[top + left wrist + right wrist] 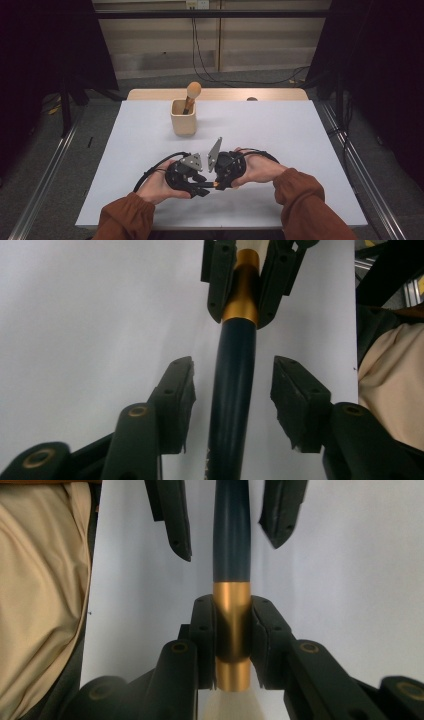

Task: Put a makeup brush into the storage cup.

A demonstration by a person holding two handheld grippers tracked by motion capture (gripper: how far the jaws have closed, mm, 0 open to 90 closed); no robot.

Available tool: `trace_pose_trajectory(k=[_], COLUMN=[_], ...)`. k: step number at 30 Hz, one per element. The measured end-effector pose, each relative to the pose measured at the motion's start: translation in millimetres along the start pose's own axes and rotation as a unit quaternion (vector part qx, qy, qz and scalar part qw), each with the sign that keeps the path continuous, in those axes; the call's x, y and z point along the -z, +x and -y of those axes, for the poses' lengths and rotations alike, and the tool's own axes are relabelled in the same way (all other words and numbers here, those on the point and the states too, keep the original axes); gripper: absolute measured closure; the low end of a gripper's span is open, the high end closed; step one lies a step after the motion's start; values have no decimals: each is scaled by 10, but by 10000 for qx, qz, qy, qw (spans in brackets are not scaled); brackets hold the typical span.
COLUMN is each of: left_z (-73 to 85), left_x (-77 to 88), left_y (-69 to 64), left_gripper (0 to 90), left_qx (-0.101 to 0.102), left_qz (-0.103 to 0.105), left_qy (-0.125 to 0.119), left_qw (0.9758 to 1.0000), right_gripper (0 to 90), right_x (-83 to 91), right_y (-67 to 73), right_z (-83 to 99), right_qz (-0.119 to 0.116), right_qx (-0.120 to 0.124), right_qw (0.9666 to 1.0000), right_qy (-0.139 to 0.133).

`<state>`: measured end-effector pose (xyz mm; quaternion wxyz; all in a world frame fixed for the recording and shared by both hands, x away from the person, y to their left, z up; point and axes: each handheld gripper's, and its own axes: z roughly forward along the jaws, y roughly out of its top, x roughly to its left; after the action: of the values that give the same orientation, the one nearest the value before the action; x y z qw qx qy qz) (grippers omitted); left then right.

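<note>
A makeup brush with a dark blue handle (232, 405), a gold ferrule (232, 630) and pale bristles (232, 705) is held level above the near part of the table. My right gripper (232, 607) is shut on the ferrule; in the high view it (218, 184) is in the right hand. My left gripper (232, 365) faces it tip to tip. Its jaws stand on either side of the handle with a gap on each side, pads not touching. Seen from above, the left gripper (199, 188) sits in the left hand.
A wooden cup (183, 120) stands on the white table (280, 140) beyond the hands, with a round-headed brush (192, 92) leaning in it. The person's beige clothing (45, 595) is close behind the grippers. Metal rails run along both table sides.
</note>
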<state>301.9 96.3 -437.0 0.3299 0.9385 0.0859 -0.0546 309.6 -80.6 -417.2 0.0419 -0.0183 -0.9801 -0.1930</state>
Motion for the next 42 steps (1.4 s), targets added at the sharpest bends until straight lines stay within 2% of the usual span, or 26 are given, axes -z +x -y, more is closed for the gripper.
trace_pose_trajectory(k=[1, 5, 10, 11, 13, 19, 24, 29, 32, 36, 37, 42], left_z=[-2, -4, -15, -16, -21, -36, -34, -40, -42, -28, -24, 13], left_x=[6, 7, -8, -25, -57, -89, -115, -109, -128, -110, -99, -32], left_y=[7, 23, 29, 35, 46, 65, 60, 65, 76, 78, 80, 80], left_gripper=[541, 592, 646, 654, 701, 725, 742, 745, 745, 745, 745, 745], left_qx=[19, 109, 93, 82, 90, -3, 101, 139, 177, 228, 218, 250], left_qz=[64, 20, 47, 20, 48, 113, 76, 76, 15, -8, -14, -40], left_qy=[18, -127, -153, -241, -265, -198, -260, -282, -236, -232, -248, -326], left_qw=[10000, 9999, 9998, 9997, 9996, 9997, 9996, 9995, 9996, 9995, 9995, 9991], right_gripper=[747, 747, 747, 747, 747, 745, 731, 713, 654, 569, 520, 398], right_x=[-3, -15, -17, -14, 0, -5, -12, -4, -17, -7, 7, 59], right_y=[-2, 0, -9, -10, -14, -11, -13, -34, -25, -42, -44, -41], right_z=[0, -12, -24, -22, -9, 11, 16, 28, 40, 72, 83, 158], right_qz=[-14, -30, 5, 20, 26, 120, 210, 291, 316, 438, 463, 599], right_qx=[19, 9, 36, 24, 5, 83, 149, 222, 213, 215, 178, -9], right_qw=[10000, 10000, 10000, 10000, 10000, 9999, 9996, 9993, 9992, 9988, 9988, 9982], right_qy=[-14, -7, -18, -9, 4, 69, 118, 29, 103, 37, 6, -89])
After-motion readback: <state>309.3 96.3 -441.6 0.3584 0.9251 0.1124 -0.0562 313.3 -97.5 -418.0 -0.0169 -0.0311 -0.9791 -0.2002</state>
